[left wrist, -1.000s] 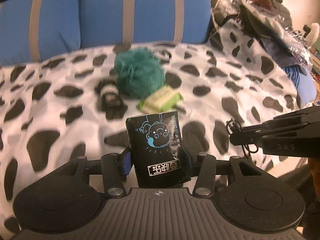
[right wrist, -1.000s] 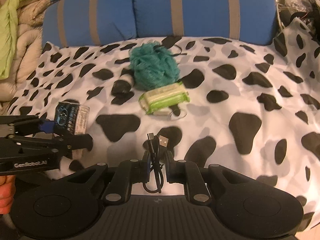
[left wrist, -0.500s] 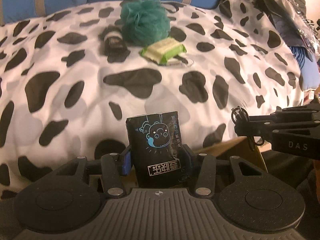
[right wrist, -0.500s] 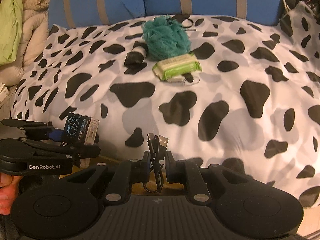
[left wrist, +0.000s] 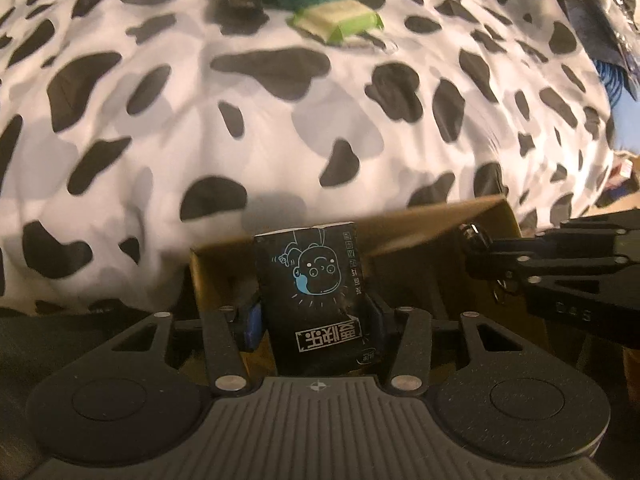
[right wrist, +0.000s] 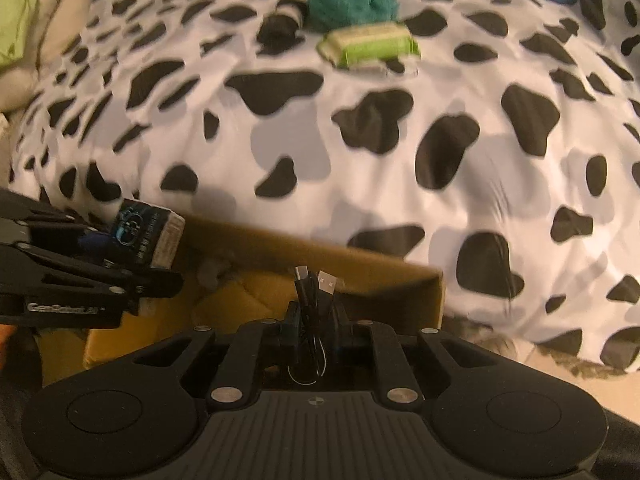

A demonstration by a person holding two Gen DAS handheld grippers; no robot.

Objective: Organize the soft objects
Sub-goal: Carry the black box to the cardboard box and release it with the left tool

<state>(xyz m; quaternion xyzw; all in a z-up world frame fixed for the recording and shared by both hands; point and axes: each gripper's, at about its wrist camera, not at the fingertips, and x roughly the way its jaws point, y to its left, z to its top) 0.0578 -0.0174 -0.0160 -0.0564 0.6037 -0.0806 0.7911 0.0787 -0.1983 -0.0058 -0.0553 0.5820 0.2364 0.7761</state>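
While both loads hang over the open brown cardboard box (right wrist: pixel 400 280):
Left gripper (left wrist: pixel 316 312): fingers grasping black printed tissue packet (left wrist: pixel 316 280).
Right gripper (right wrist: pixel 316 320): fingers clenched on coiled black USB cable (right wrist: pixel 314 292).
Next: lower, then release inside.

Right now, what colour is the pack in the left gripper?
Black with a blue-and-white cartoon face: the pack, clearest in the left wrist view.

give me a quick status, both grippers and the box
Left gripper shut on black tissue pack, right gripper shut on coiled usb cable. Both over open cardboard box. Nothing blocking.
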